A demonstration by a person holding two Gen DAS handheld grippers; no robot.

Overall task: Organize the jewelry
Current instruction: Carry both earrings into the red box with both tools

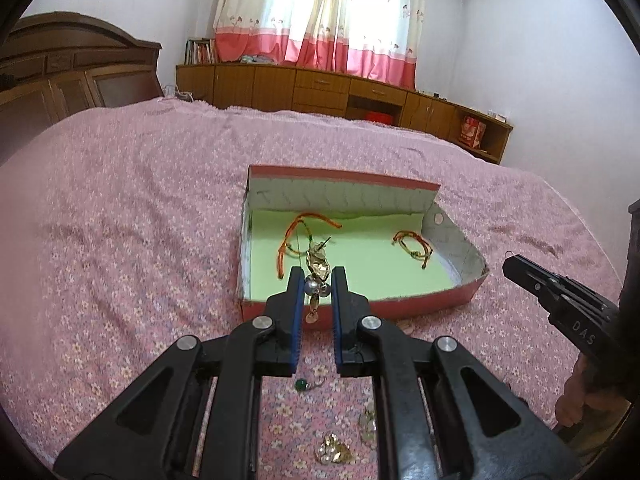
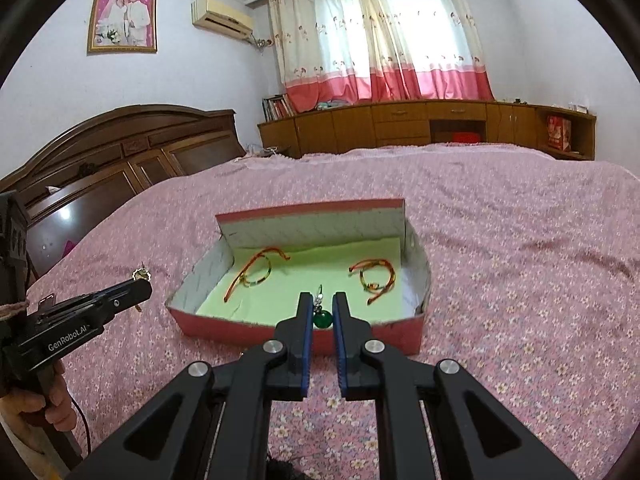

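My left gripper [image 1: 317, 276] is shut on a dangling gold and silver earring [image 1: 319, 266] and hangs over the near wall of a red box [image 1: 404, 304] lined in pale green. My right gripper [image 2: 323, 300] is shut on a green bead earring [image 2: 322, 319], also above the box's [image 2: 224, 324] near wall. Two orange cord bracelets lie inside, one at the left [image 1: 296, 236] [image 2: 250, 270] and one at the right [image 1: 412, 246] [image 2: 378, 276]. Each view shows the other gripper from the side, the right one [image 1: 510, 264] and the left one [image 2: 146, 290].
The box sits on a pink flowered bedspread [image 1: 120, 220]. Loose on it, under my left gripper, lie a green bead earring [image 1: 300, 385] and gold pieces [image 1: 334, 450]. A wooden headboard [image 2: 132, 148] is at the left, low cabinets [image 2: 420, 120] beyond the bed.
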